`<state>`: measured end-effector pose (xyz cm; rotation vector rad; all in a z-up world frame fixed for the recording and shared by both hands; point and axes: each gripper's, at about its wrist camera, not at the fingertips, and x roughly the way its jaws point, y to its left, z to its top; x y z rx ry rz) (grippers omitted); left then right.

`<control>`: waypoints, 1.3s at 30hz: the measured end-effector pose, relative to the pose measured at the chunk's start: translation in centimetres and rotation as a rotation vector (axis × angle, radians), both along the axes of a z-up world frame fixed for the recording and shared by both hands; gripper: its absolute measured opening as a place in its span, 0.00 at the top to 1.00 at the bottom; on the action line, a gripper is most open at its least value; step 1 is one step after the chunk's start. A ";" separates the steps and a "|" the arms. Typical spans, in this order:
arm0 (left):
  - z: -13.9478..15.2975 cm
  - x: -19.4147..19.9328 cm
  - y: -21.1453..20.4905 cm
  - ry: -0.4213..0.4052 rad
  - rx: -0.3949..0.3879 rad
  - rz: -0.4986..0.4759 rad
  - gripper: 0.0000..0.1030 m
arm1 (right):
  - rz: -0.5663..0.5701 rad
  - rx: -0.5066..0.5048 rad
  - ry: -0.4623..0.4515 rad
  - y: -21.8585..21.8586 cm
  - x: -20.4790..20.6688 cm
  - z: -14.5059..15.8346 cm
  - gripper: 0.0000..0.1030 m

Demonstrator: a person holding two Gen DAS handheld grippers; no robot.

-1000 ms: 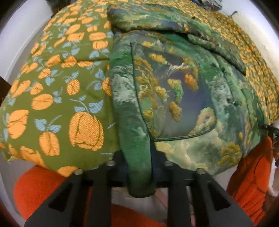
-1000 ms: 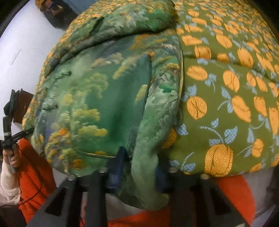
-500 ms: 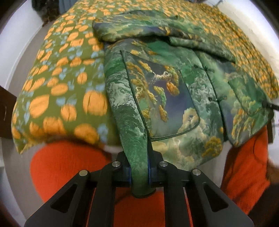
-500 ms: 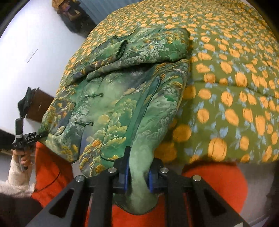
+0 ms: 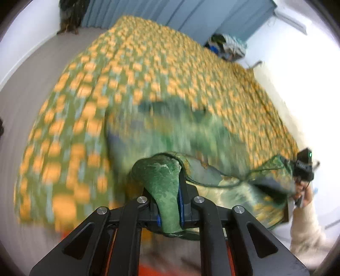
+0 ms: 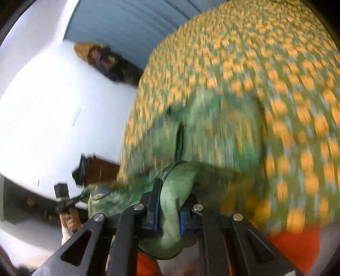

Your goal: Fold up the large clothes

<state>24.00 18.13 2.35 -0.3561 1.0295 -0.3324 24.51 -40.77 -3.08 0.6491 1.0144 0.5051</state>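
Left wrist view: left hand-held gripper [image 5: 170,209] clamped tight on a thick green fold of the jacket [image 5: 191,138], which rises out of the jaws. Hem stretches right to the other tool, gripped by a hand [image 5: 302,191] in a pale sleeve. Jacket body, blurred, trails onto the bed's orange-patterned bedspread [image 5: 159,70]. Blue curtain [image 5: 191,14] beyond.

Right wrist view: right hand-held gripper [image 6: 167,218] likewise pinched on a bunched jacket edge [image 6: 176,208]. Left hand [image 6: 71,219] and its tool low left.
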 end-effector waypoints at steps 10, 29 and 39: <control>-11.9 16.2 -1.0 0.156 -0.023 0.150 0.60 | -0.153 -0.019 0.188 -0.1 16.3 -13.2 0.65; -16.9 10.7 -9.5 -0.083 0.521 0.095 0.07 | -0.008 -0.613 -0.082 11.4 13.7 -16.0 0.14; -9.1 3.4 -11.6 -0.218 0.535 0.136 0.02 | -0.028 -0.909 -0.363 22.7 6.0 -3.0 0.14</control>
